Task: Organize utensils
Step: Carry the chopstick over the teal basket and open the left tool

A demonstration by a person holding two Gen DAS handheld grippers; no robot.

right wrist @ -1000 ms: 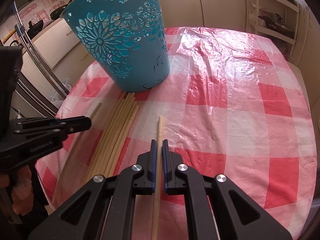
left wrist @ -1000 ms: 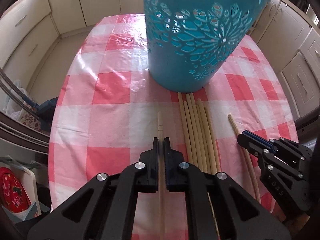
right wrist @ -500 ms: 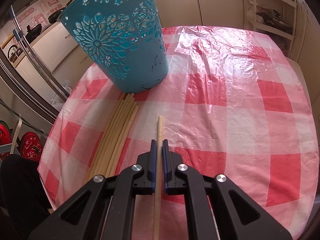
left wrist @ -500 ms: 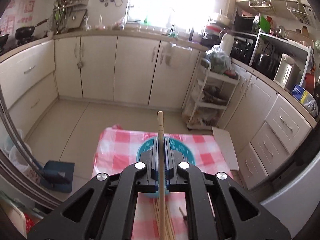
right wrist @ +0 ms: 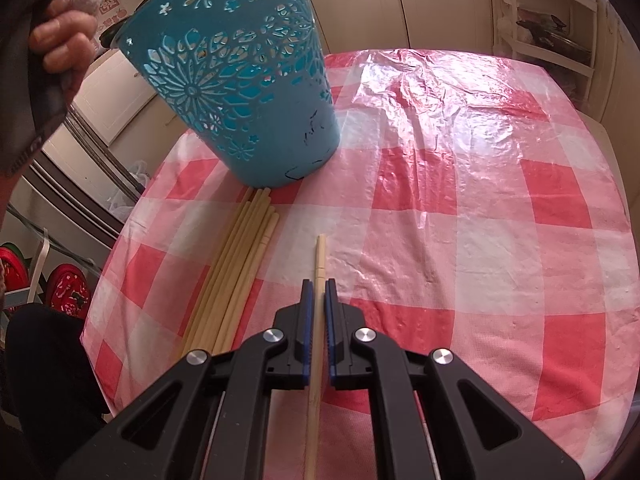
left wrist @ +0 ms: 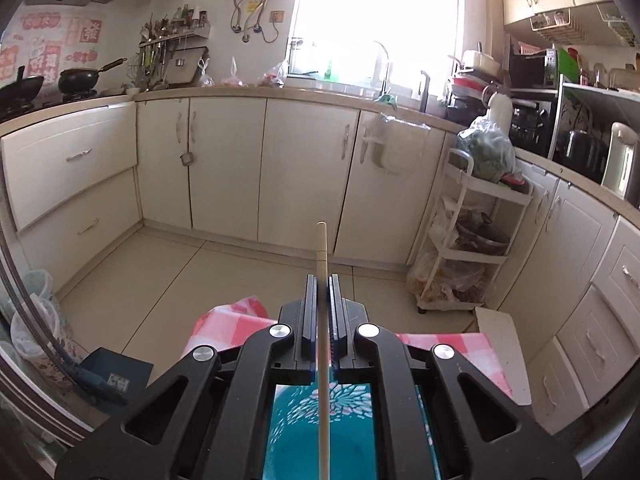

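Observation:
My left gripper (left wrist: pixel 321 280) is shut on a pale wooden chopstick (left wrist: pixel 322 248) and holds it level, high above the teal perforated basket (left wrist: pixel 320 428), whose open mouth shows below the jaws. My right gripper (right wrist: pixel 319 285) is shut on another chopstick (right wrist: pixel 320 252) low over the red-and-white checked tablecloth (right wrist: pixel 460 208). The teal basket (right wrist: pixel 248 92) stands at the far left of the table in the right wrist view. A bundle of several chopsticks (right wrist: pixel 240 264) lies in front of it, left of my right gripper. The hand holding the left gripper (right wrist: pixel 64 40) shows at top left.
The table's far edge (left wrist: pixel 232 320) shows under the left gripper, with kitchen floor beyond. Cream cabinets (left wrist: pixel 224 168) line the far wall. A white trolley rack (left wrist: pixel 460 240) stands at right. A metal rail (right wrist: pixel 92 176) stands off the table's left edge.
My left gripper has lifted its chopstick off the table and risen above the basket, now pointing out across the kitchen. My right gripper has stayed nearly still with its chopstick.

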